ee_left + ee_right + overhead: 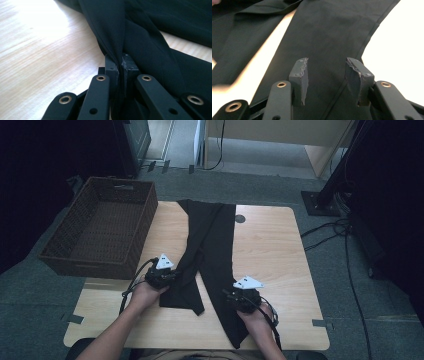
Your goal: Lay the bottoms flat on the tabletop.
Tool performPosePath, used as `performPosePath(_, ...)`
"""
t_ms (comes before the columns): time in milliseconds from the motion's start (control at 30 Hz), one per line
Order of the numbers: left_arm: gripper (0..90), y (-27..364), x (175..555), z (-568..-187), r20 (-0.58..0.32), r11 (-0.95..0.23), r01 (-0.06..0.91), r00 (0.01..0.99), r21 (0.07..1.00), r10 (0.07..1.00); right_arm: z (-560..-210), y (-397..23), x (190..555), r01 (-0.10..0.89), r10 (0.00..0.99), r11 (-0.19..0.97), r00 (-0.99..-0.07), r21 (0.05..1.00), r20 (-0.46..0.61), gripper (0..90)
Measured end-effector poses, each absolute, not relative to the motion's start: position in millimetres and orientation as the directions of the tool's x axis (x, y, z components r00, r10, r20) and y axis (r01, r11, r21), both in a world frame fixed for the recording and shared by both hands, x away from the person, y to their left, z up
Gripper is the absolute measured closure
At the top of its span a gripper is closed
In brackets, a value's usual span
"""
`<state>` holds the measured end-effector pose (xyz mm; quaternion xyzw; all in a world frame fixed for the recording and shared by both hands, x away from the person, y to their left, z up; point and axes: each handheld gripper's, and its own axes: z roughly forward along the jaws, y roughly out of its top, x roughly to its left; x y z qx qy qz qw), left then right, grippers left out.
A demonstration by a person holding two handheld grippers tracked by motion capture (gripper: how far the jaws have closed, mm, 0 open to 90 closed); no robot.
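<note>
Grey carpeted floor (260, 185) around a light wooden table (272, 250); cables (345, 245) across the floor at right.

Far left, well apart from the left gripper: brown wicker basket (100, 227), overhanging the table's left edge.

Left gripper (161, 276) held in the left hand (147, 295), grey 3-cornered plate on top. Jaws pressed together, pinching a fold of the black trousers (210, 245). Fabric (130, 37) rising from between the 2 pads (111, 67) and running ahead of the jaws, bare wood to their left.

Trousers flat on the table, 2 legs spread apart toward the person, waist end at the far edge. Left leg end just right of the left gripper; right leg beneath the right gripper, reaching the near table edge.

Right gripper (242, 297) held in the right hand (257, 315). Jaws spread apart, 1 pad (300, 75) on each side, trouser leg (329, 37) lying flat under and ahead of them. Contact between pads and fabric: cannot tell.
</note>
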<state>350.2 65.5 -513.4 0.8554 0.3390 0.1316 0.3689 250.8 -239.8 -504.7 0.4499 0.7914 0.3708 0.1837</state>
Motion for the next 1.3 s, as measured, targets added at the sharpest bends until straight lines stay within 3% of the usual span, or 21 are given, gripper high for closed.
performPosePath(233,85.9,68,363,-513,-0.023,-0.489,0.500,0.716,0.715,0.698,-506,-223,227,0.560,0.812,0.359,-0.582,0.746,0.046,50.1)
performPosePath(500,85.8,68,363,-513,-0.016,-0.487,0.494,0.714,0.721,0.700,-518,-205,233,0.544,0.797,0.384,-0.604,0.746,0.030,51.7)
performPosePath(567,85.8,68,363,-513,-0.014,-0.488,0.492,0.714,0.721,0.700,-520,-204,234,0.526,0.792,0.388,-0.611,0.757,0.019,59.5)
performPosePath(667,85.7,68,362,-514,-0.008,-0.489,0.489,0.713,0.722,0.701,-521,-203,236,0.511,0.790,0.382,-0.613,0.770,0.015,84.1)
performPosePath(733,85.7,67,362,-514,0.001,-0.494,0.482,0.715,0.724,0.699,-519,-201,240,0.528,0.789,0.387,-0.614,0.756,0.024,89.6)
performPosePath(833,85.8,67,362,-514,0.008,-0.499,0.478,0.716,0.723,0.698,-510,-200,246,0.554,0.781,0.370,-0.620,0.746,0.073,90.0)
performPosePath(1167,85.5,68,362,-514,-0.004,-0.487,0.484,0.712,0.727,0.702,-424,-208,248,0.449,0.759,0.288,-0.645,0.846,0.085,89.3)
performPosePath(1300,85.4,69,361,-515,-0.005,-0.483,0.484,0.710,0.729,0.704,-422,-227,249,0.448,0.803,0.285,-0.595,0.848,0.044,86.4)
